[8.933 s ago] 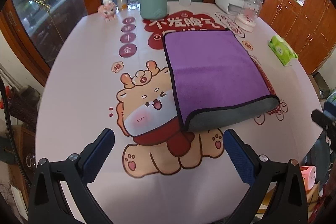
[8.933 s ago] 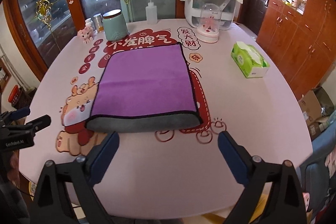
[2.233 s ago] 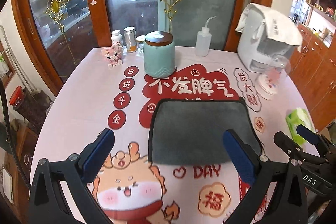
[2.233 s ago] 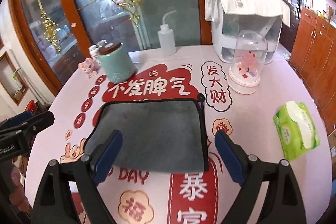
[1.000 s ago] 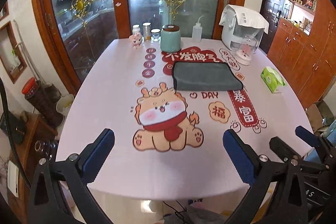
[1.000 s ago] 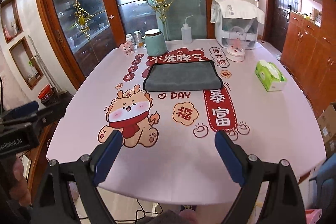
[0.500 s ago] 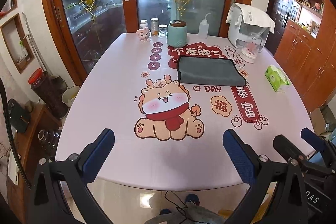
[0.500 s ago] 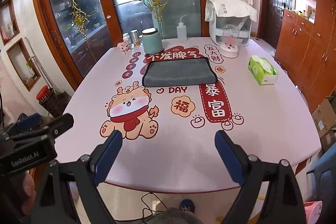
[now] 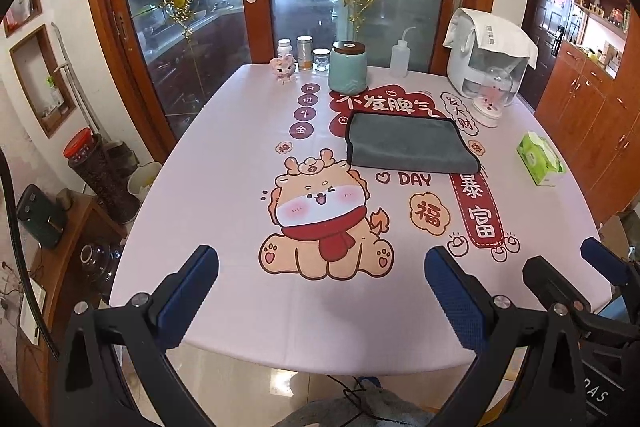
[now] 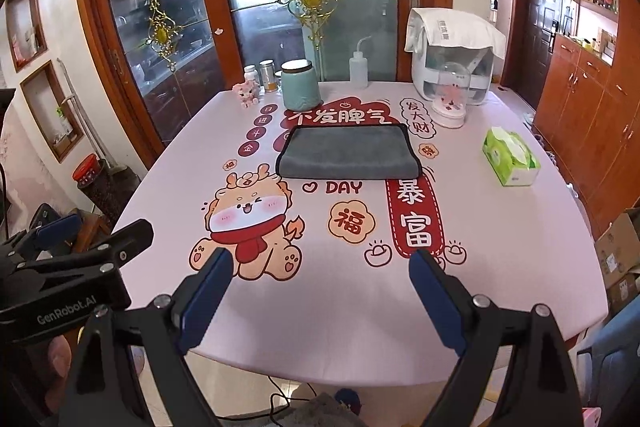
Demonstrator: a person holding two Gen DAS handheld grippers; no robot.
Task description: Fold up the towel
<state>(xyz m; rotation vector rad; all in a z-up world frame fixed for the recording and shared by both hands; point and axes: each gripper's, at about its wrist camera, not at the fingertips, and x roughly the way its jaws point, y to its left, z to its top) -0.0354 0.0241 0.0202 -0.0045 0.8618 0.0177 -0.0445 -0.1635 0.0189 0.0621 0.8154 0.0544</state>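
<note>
The folded towel (image 9: 408,145), grey side up, lies flat on the far half of the table; it also shows in the right wrist view (image 10: 347,151). My left gripper (image 9: 322,293) is open and empty, held back over the table's near edge, far from the towel. My right gripper (image 10: 320,293) is open and empty, also back at the near edge. The right gripper's body shows at the lower right of the left wrist view (image 9: 580,291), and the left gripper's body at the lower left of the right wrist view (image 10: 76,267).
The pink printed tablecloth (image 9: 224,195) covers the table. At the back stand a teal canister (image 9: 347,67), small jars (image 9: 305,53), a pink figurine (image 9: 283,69), a squeeze bottle (image 9: 400,54), a white appliance (image 9: 486,61) and a glass dome (image 9: 492,97). A green tissue pack (image 9: 540,159) lies right.
The towel went from a purple fold to a smaller grey-side-up fold. Both grippers have drawn back from it to the near edge. In the last half second they moved slightly closer.
</note>
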